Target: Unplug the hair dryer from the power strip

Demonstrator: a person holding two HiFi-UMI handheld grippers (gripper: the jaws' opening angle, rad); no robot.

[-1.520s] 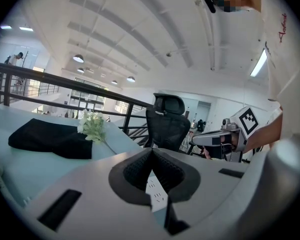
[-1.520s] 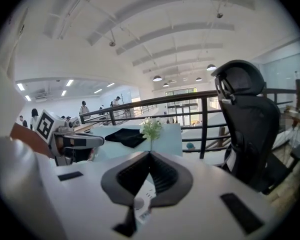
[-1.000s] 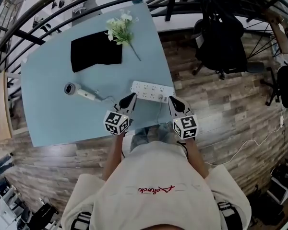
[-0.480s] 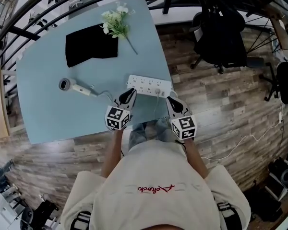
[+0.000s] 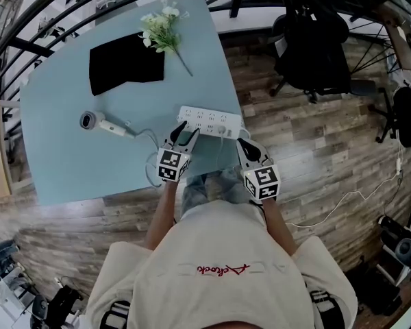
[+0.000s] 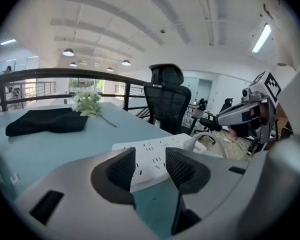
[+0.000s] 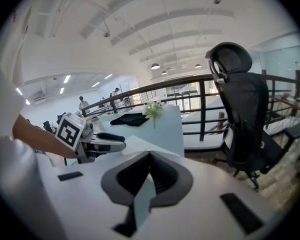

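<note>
A white power strip (image 5: 209, 120) lies near the front edge of the light blue table (image 5: 68, 163). The hair dryer (image 5: 96, 123) lies to its left, and its white cord (image 5: 148, 138) runs to a plug (image 6: 192, 143) seated in the strip's right part. My left gripper (image 5: 187, 131) is at the strip's near left end. Its jaws are opening, with the power strip (image 6: 152, 151) showing in the gap ahead of them and untouched by the pads. My right gripper (image 5: 242, 144) hovers shut and empty over the table's front right corner, just right of the strip.
A black cloth (image 5: 125, 63) and a bunch of white flowers (image 5: 162, 33) lie at the table's far side. A black office chair (image 5: 315, 46) stands on the wood floor to the right, beyond a dark railing (image 7: 190, 86). A thin cable (image 5: 342, 204) trails on the floor.
My left gripper's jaws have gone from shut to wide apart, and it has sunk forward to the strip's near end. The right gripper has barely shifted.
</note>
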